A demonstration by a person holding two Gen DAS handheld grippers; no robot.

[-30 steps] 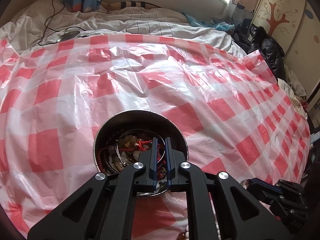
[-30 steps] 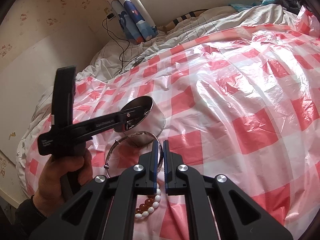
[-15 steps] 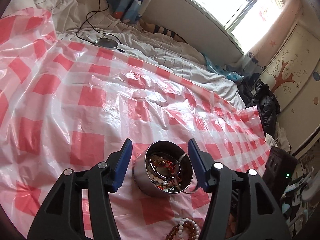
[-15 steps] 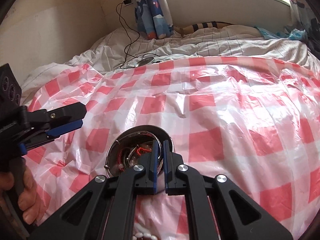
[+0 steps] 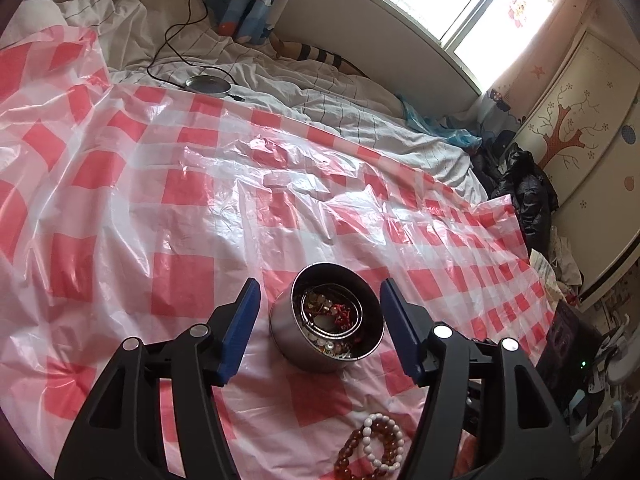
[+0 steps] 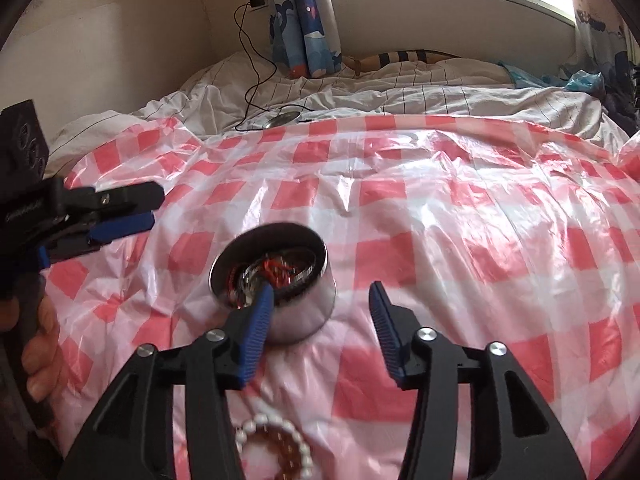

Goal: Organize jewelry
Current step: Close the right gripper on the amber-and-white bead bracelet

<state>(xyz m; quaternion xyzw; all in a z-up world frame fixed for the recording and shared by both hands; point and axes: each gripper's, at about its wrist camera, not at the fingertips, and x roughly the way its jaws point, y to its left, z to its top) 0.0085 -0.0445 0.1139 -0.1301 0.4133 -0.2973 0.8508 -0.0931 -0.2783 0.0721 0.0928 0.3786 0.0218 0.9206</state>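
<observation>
A round metal tin (image 5: 288, 336) stands on the red-and-white checked plastic sheet (image 5: 200, 208). It holds a silver bangle, red cord and beads. My left gripper (image 5: 318, 300) is open and empty, its jaws standing on either side of the tin, above it. A white and brown bead bracelet (image 5: 376, 444) lies on the sheet just in front of the tin. In the right wrist view the tin (image 6: 304, 312) sits before my right gripper (image 6: 322, 294), which is open and empty; its left finger overlaps the tin's rim. The bracelet (image 6: 276, 440) lies below the fingers. My left gripper (image 6: 120, 216) shows at the left.
The sheet covers a bed with a rumpled white quilt (image 5: 320, 92) at the far side. A round metal lid (image 5: 208, 83) with a black cable lies on the quilt. Dark clothes (image 5: 524, 196) are heaped at the bed's right edge, by a wardrobe.
My right gripper, shut at the tin with the bangle, has opened; the bangle now lies inside the tin. My left gripper opened earlier and drew back from the tin.
</observation>
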